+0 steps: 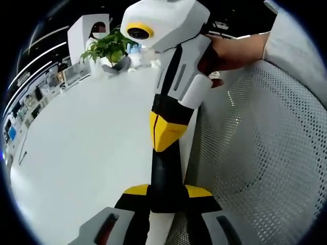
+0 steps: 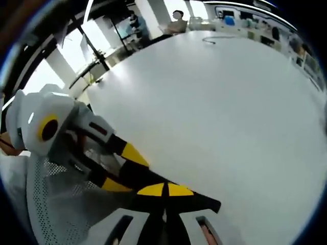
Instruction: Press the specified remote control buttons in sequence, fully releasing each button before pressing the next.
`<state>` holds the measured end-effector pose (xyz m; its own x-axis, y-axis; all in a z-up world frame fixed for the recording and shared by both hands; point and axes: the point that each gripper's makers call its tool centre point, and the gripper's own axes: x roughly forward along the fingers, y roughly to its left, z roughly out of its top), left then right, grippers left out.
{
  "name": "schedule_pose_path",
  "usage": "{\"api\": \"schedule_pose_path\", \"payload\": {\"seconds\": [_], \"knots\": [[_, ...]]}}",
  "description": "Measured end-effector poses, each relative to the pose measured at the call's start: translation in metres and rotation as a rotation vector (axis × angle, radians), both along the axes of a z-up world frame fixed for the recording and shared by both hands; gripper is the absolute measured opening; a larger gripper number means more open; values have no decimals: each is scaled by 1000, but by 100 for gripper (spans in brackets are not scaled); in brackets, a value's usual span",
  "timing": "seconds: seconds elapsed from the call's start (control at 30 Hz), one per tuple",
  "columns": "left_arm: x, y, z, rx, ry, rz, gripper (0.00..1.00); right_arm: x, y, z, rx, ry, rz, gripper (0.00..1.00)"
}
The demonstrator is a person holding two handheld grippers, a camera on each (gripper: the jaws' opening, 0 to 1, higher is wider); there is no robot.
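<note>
White table point(image 1: 87, 153) spreads wide and bare in front of me, with a potted plant point(image 1: 109, 48) at its far edge and shelves and desks along the walls beyond. Beside the table stands a chair point(image 1: 265, 153) with a pale mesh back, close against its edge.

In the left gripper view, my left gripper point(image 1: 167, 196) rises from the bottom with its jaws standing apart, yellow patches on each side. Between them lies the dark tip of my right gripper point(image 1: 166, 168), which comes down from the top of that view, its white body held in my hand point(image 1: 230, 51). The right gripper's yellow wedge looks like one closed piece. Whether my left jaws squeeze that tip or merely stand around it, I cannot tell.

In the right gripper view, the right gripper's own jaws meet at the bottom, yellow tips side by side with just a thin seam between them (nothing is caught there that I can see). The left gripper reaches in from the left over the mesh, its two yellow-marked jaws spread and pointing at my right tips. A person point(image 2: 177, 18) sits at the table's far end.

Where the remote control lies, I cannot tell.
</note>
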<state>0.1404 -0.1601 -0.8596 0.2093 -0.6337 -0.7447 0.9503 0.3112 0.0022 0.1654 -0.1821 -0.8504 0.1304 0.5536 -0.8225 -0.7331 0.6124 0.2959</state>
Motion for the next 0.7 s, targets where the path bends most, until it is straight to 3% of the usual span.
{"api": "schedule_pose_path", "payload": {"seconds": [0.13,0.4,0.7], "knots": [[0,0,0,-3,1,3,25,0,-1,-1,0,5,-11,0],[0,0,0,-9,5,12,25,4,-2,-2,40,75,-118,0],[0,0,0,-7,-5,7,25,4,-2,-1,53,78,-115,0]]}}
